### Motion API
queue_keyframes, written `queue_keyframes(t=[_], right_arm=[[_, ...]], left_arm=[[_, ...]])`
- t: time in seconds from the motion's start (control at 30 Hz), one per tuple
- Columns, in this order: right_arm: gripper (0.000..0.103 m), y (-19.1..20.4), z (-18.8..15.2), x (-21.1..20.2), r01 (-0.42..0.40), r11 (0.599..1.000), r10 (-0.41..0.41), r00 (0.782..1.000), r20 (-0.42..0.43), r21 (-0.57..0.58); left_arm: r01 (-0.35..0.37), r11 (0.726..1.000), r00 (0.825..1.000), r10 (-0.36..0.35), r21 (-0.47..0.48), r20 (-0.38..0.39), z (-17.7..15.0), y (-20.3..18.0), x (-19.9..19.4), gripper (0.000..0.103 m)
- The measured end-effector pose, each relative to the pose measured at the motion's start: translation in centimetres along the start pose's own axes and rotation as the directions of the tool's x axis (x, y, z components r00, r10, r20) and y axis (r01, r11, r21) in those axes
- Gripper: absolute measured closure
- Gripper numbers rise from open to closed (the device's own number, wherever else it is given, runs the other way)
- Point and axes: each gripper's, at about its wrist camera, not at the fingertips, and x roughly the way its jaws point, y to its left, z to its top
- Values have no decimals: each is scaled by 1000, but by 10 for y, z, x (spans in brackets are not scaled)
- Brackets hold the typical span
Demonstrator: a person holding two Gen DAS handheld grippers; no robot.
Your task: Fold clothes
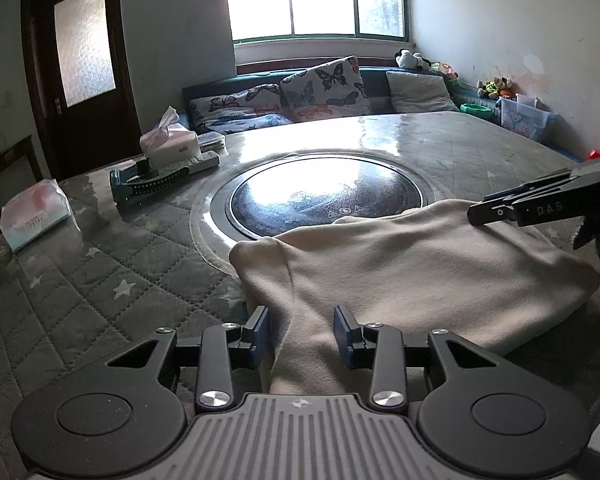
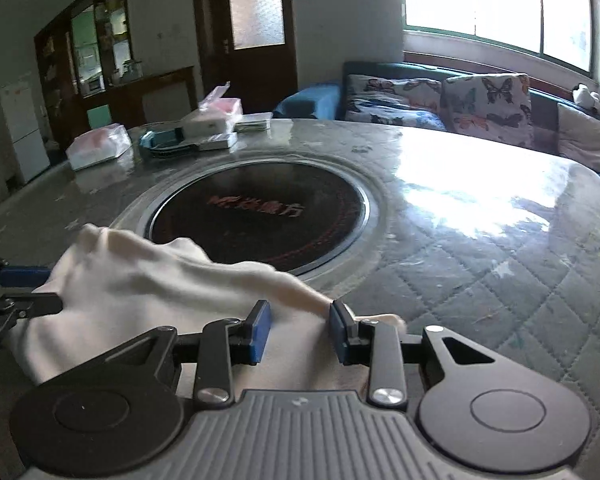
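The cream garment [image 1: 412, 268] lies bunched on the near edge of the desk [image 1: 100, 280], its far side lapping the round black hob [image 1: 324, 196]. Left tool [image 1: 301, 334] is spread, cloth running between its 2 fingers; right tool [image 2: 299, 330] likewise spread over a fold. Looks like a mid-fold re-grip, I'd say. Next: both must pinch an edge squarely before lifting.

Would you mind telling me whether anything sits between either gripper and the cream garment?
Nothing visible does. The cream garment already lies between the open fingers of the left gripper and the right gripper.
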Motion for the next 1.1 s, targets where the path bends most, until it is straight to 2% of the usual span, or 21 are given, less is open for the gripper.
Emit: queue_keyframes(t=[0.23,0.33,0.4,0.57,0.67,0.8,0.87,0.97,1.1], right_arm=[[72,3,-2,-6,7,999,-7,1000,-10,-38],[72,3,-2,-4,12,999,-13,1000,-14,-36],[72,7,0,-7,13,999,-13,1000,-5,-52],[71,28,5,-22,-20,990,22,1000,18,-141],[66,49,8,-31,-65,976,71,997,18,-208],[64,84,5,-37,-135,944,141,990,-3,-301],[59,104,2,-38,-168,918,172,985,-20,-358],[58,133,-6,-37,-213,872,215,976,-46,-442],[57,164,-15,-33,-255,816,247,965,-85,-519]], left_arm=[[-20,999,1000,20,-32,-9,12,8,10,65],[-45,998,998,44,-38,-41,13,13,22,65],[-35,997,998,31,-64,-58,13,18,26,64],[-24,994,998,18,-103,-64,13,26,24,63],[-31,994,998,24,-108,-66,13,26,21,60],[-40,992,997,32,-124,-64,14,29,15,52],[-52,989,997,43,-140,-62,15,34,11,47],[-66,984,996,56,-167,-65,14,44,6,42],[-97,972,994,85,-213,-62,13,58,-4,23]])
